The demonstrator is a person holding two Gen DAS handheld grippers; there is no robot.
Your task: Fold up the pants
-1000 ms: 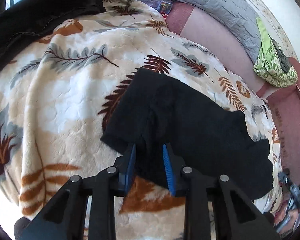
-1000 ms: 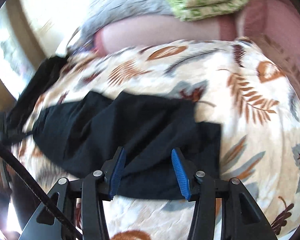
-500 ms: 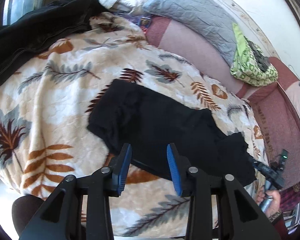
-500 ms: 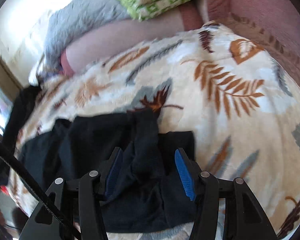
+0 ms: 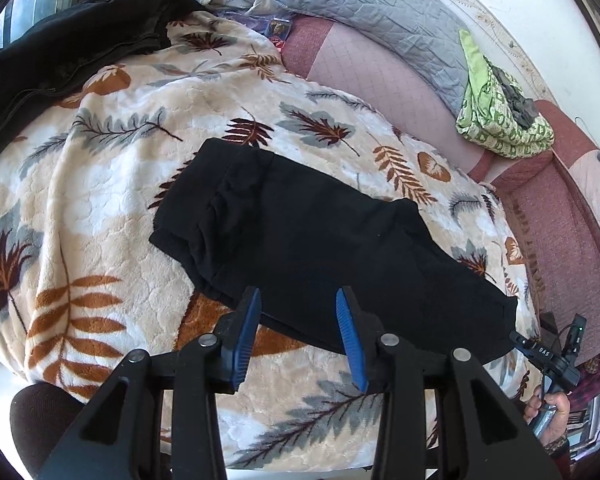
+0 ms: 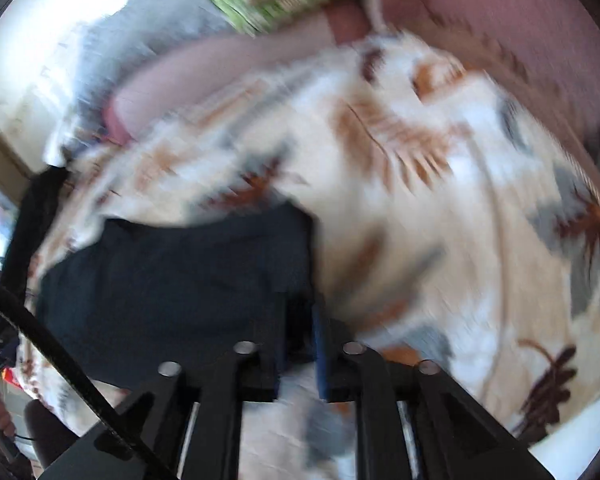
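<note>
The black pants (image 5: 312, 240) lie folded lengthwise on the leaf-patterned blanket (image 5: 112, 184), waistband at the left, legs running to the lower right. My left gripper (image 5: 298, 320) is open and empty, held just above the pants' near edge. In the blurred right wrist view my right gripper (image 6: 300, 332) is shut on the corner of the pants (image 6: 172, 292) at the leg end. The right gripper's body also shows in the left wrist view (image 5: 556, 356) by the leg end.
A black jacket (image 5: 60, 48) lies at the blanket's far left. A grey pillow (image 5: 380, 12) and green folded cloth (image 5: 496, 112) rest on the pink sofa back (image 5: 380, 80). The blanket's front edge drops off near me.
My left gripper let go of the pants, opened wider and pulled back. My right gripper closed on the leg-end corner of the pants and is moving fast.
</note>
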